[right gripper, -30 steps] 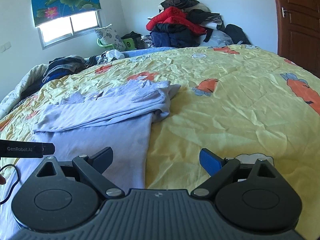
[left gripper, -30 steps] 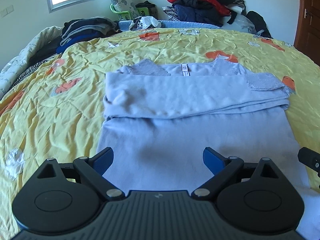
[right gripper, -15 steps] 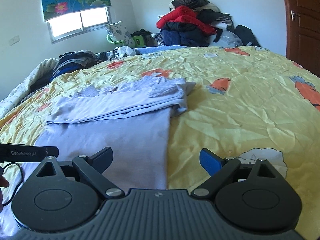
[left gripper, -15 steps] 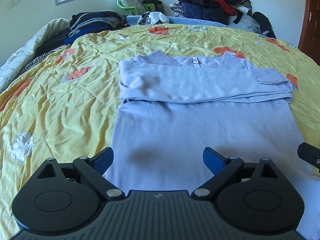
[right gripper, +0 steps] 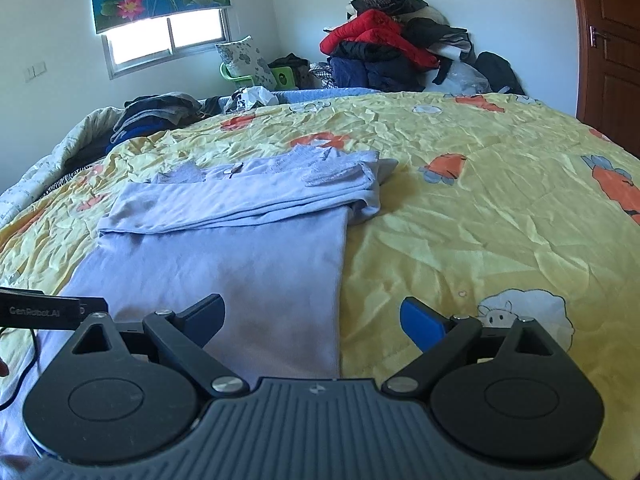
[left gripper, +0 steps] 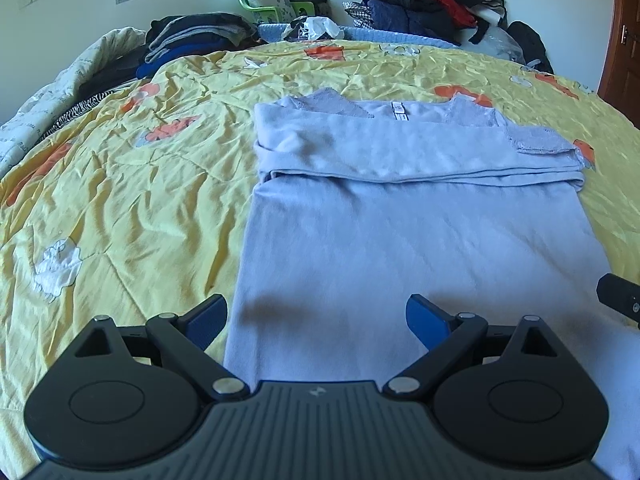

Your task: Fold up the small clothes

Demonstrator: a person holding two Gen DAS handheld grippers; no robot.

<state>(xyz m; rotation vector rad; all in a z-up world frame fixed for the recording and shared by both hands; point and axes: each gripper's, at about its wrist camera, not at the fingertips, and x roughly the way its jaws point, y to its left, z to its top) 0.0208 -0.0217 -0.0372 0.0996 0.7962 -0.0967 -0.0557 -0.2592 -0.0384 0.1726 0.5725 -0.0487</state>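
Observation:
A pale lavender garment [left gripper: 416, 240] lies flat on the yellow bedspread [left gripper: 132, 184], its sleeves folded across the chest in a band [left gripper: 400, 152] near the collar. My left gripper [left gripper: 316, 320] hovers open over the garment's near left edge, holding nothing. In the right wrist view the same garment [right gripper: 224, 264] stretches away to the left. My right gripper [right gripper: 312, 318] is open above its near right edge, with one finger over the cloth and the other over the bedspread [right gripper: 480, 220].
Folded dark clothes [left gripper: 192, 40] are stacked at the bed's far left. A heap of red and dark coats [right gripper: 392, 52] stands against the far wall. A wooden door [right gripper: 612, 48] is on the right. The other gripper's black body [right gripper: 44, 312] shows at the left edge.
Both grippers have shifted sideways and dropped lower toward the garment's near edge; the garment now sits more to the right in both views. Both stay open, and the garment has not moved.

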